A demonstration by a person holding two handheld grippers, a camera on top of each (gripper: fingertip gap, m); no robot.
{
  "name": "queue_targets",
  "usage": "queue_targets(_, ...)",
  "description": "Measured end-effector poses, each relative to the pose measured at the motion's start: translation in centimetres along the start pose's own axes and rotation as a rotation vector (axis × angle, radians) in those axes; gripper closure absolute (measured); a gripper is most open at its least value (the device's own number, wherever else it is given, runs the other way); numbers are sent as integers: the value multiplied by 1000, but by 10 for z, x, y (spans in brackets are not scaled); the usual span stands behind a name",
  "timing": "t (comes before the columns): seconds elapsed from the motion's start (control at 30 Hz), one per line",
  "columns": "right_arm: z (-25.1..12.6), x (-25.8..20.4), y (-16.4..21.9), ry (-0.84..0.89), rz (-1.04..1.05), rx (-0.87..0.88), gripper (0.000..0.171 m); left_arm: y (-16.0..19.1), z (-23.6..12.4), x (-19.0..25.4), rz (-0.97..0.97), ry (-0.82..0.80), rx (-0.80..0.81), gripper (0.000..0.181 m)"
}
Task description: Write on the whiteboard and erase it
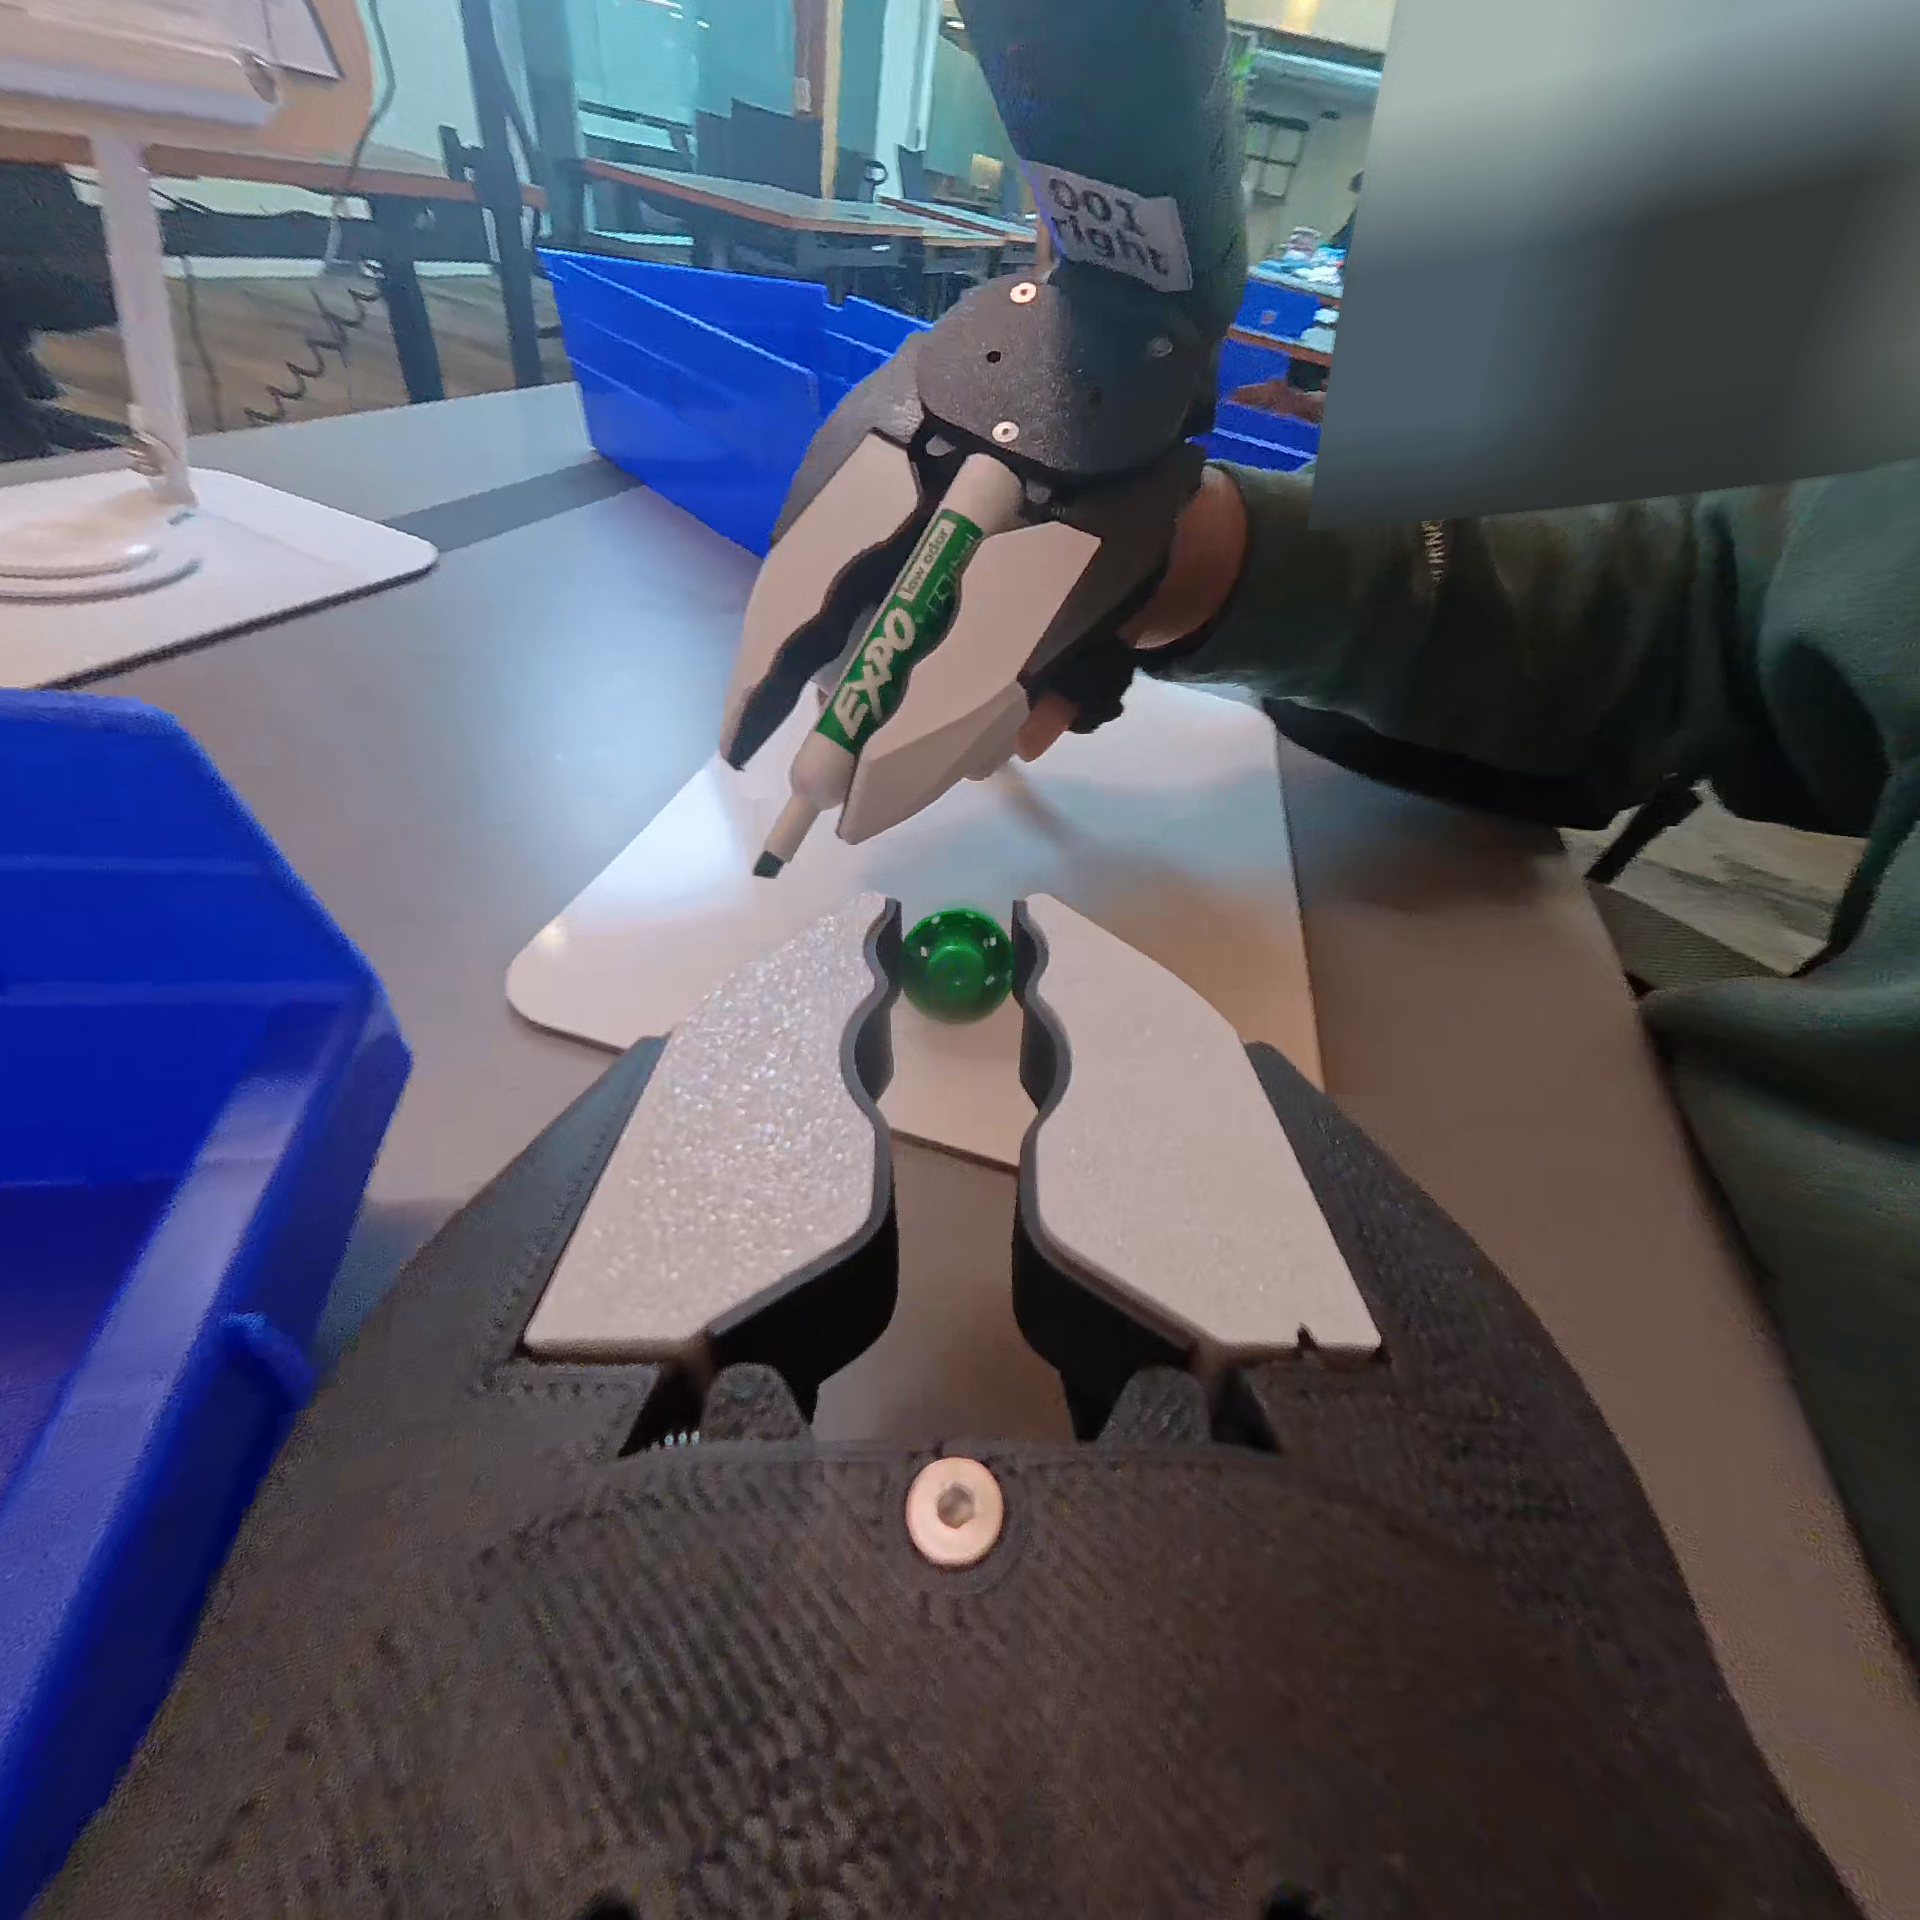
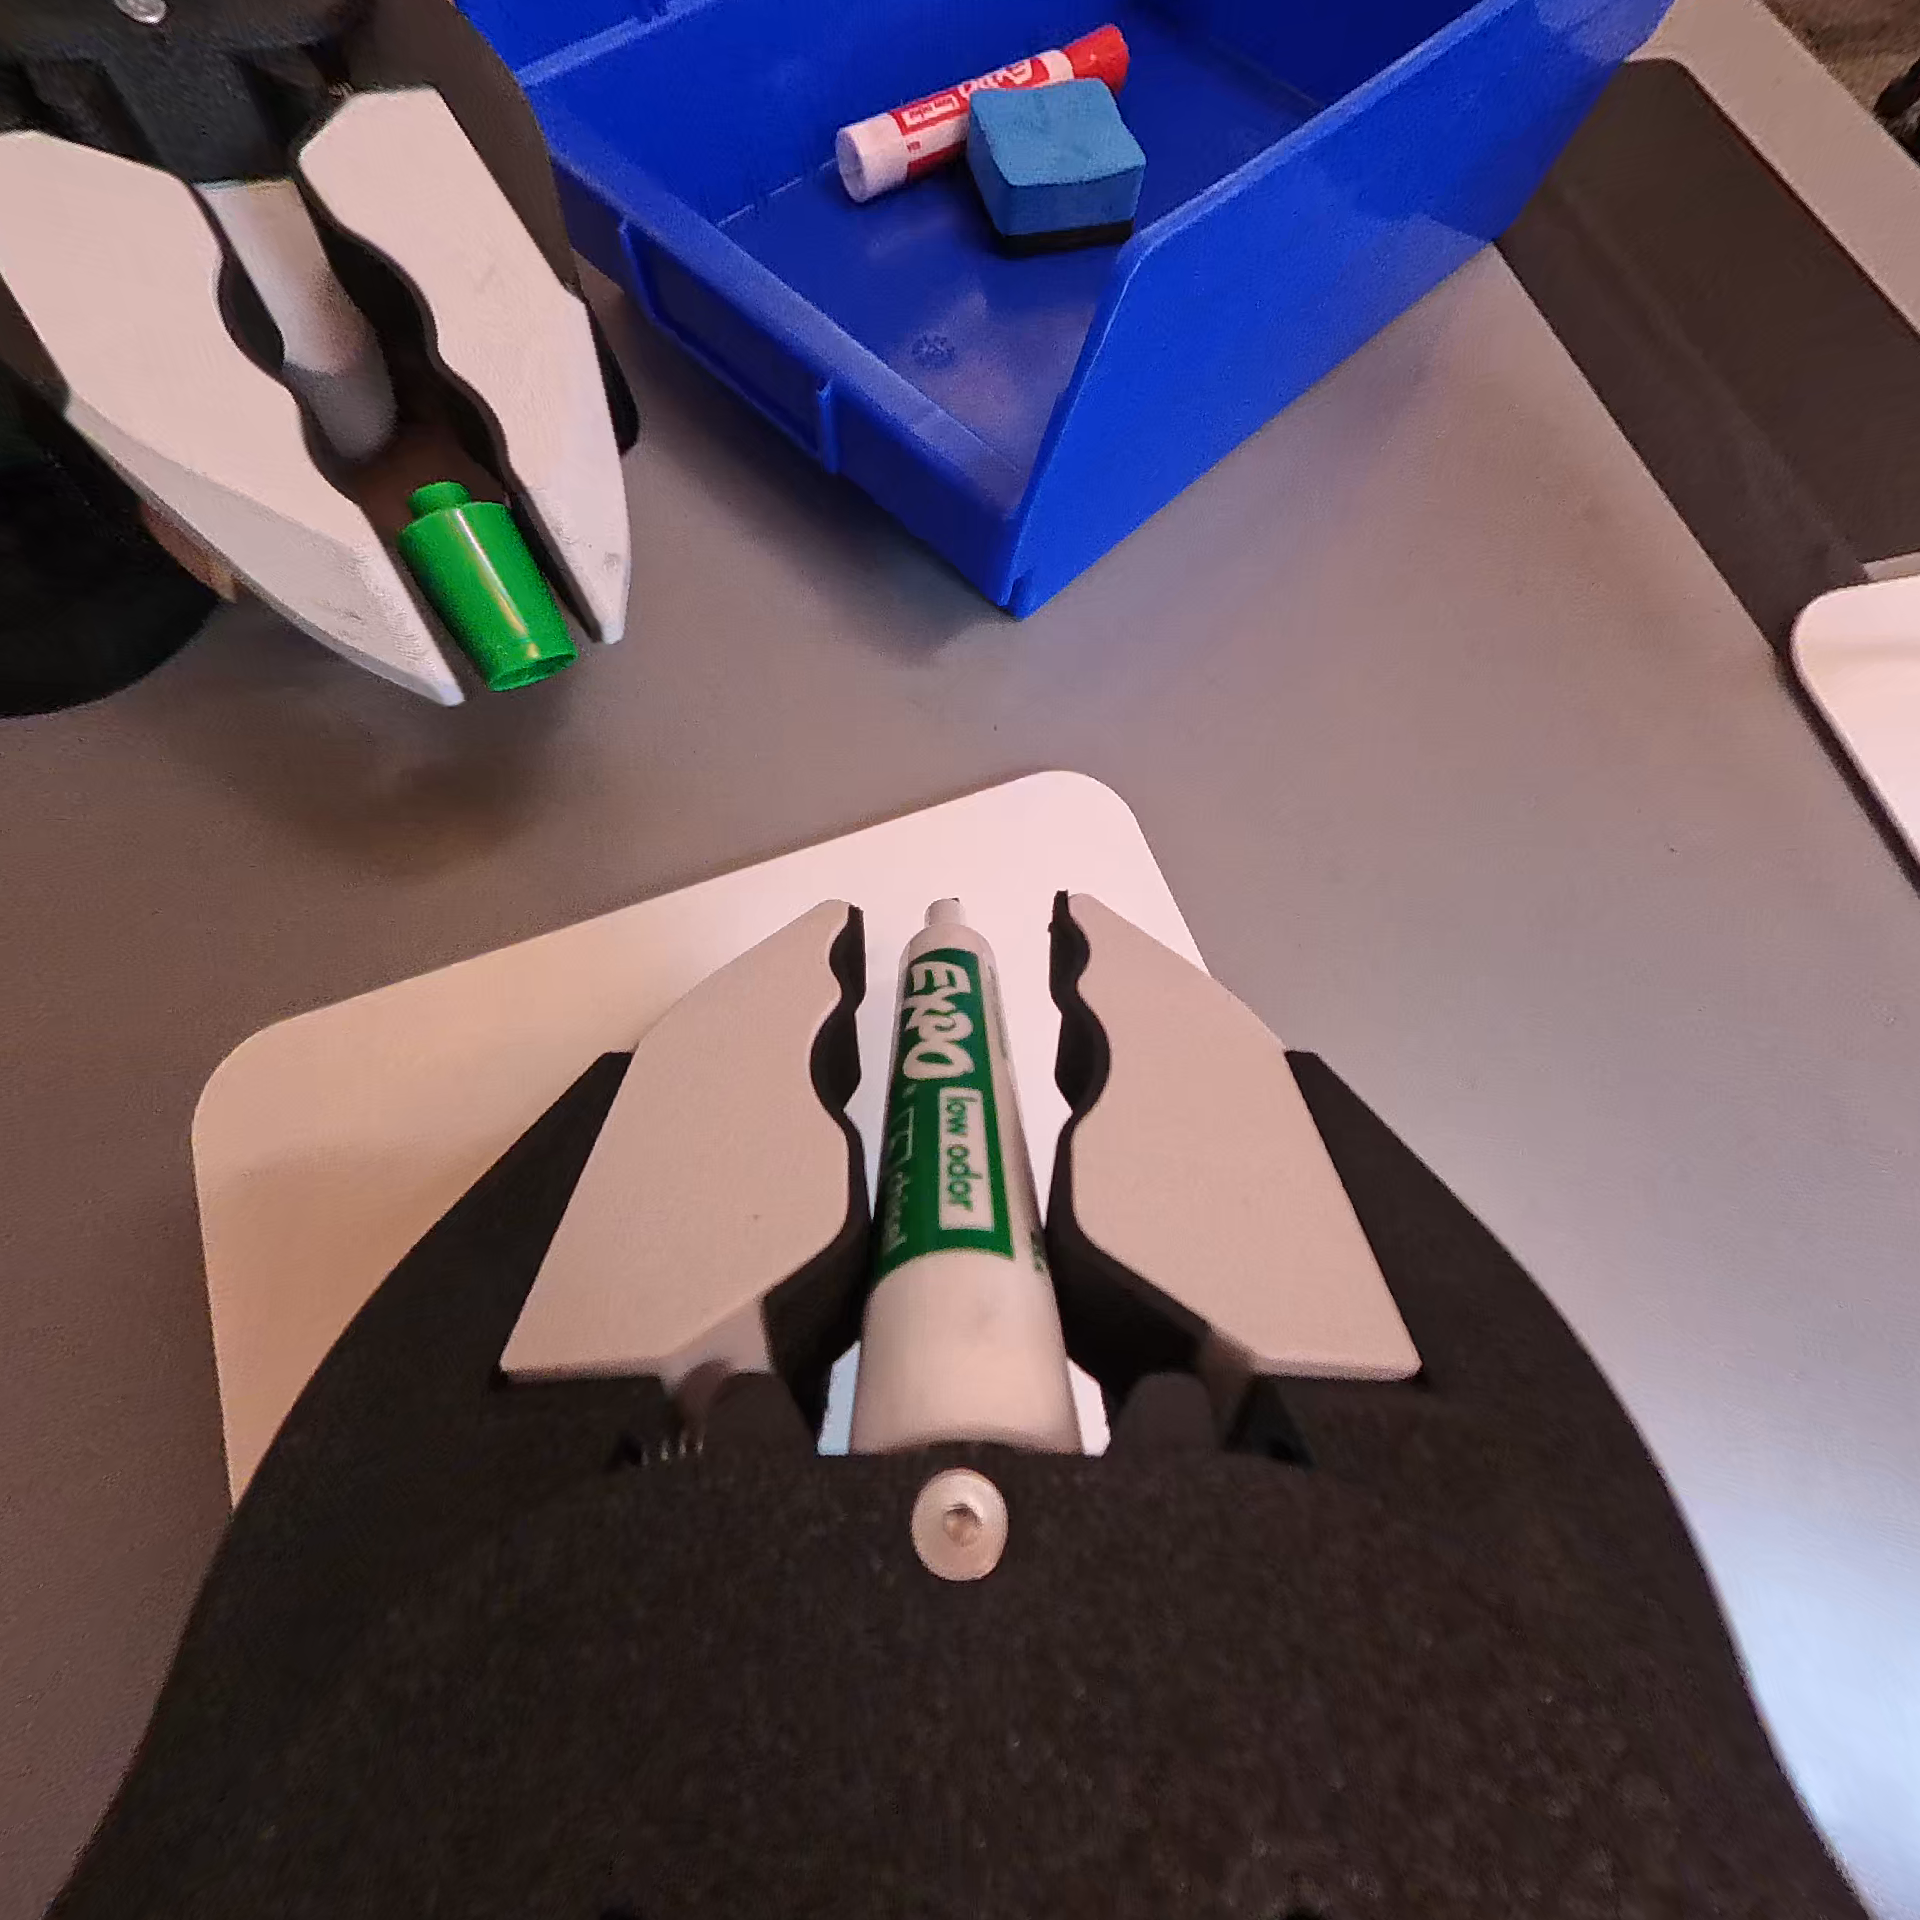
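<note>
My right gripper [image 2: 956, 909] is shut on an uncapped green marker [image 2: 951, 1143] that lies along its fingers, tip forward. It hovers over a small blank whiteboard [image 2: 520, 1039] lying flat on the grey table. In the left wrist view the right gripper [image 1: 800, 790] points the marker [image 1: 873, 665] down at the whiteboard's [image 1: 1091, 831] left edge; I cannot tell if the tip touches. My left gripper [image 1: 954, 920] is shut on the green cap [image 1: 954, 971]. It also shows in the right wrist view [image 2: 530, 655], holding the cap [image 2: 488, 592] above the table, beyond the board.
A blue bin [image 2: 1143, 416] beyond the board holds a red marker [image 2: 977, 104] and a blue eraser [image 2: 1055, 166]. The same bin [image 1: 156, 1039] is close on my left. Another blue bin [image 1: 675, 364] and a white stand [image 1: 135, 416] are farther back. A person's sleeve [image 1: 1507, 623] reaches in from the right.
</note>
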State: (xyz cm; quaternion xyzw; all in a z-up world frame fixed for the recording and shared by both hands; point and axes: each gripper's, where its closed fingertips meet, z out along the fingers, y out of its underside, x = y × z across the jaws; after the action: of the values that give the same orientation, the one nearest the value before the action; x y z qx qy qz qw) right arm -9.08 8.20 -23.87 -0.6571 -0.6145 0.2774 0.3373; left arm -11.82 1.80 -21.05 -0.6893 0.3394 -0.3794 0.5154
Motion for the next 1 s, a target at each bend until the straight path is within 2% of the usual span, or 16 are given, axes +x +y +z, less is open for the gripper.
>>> queue_targets(0.57,-3,-4,22,6,23,-152,137,11,-10,-22,105,-153,-64,161)
queue_targets(1.0,24,-4,13,-36,1,-228,137,17,-9,-14,170,-148,-120,161)
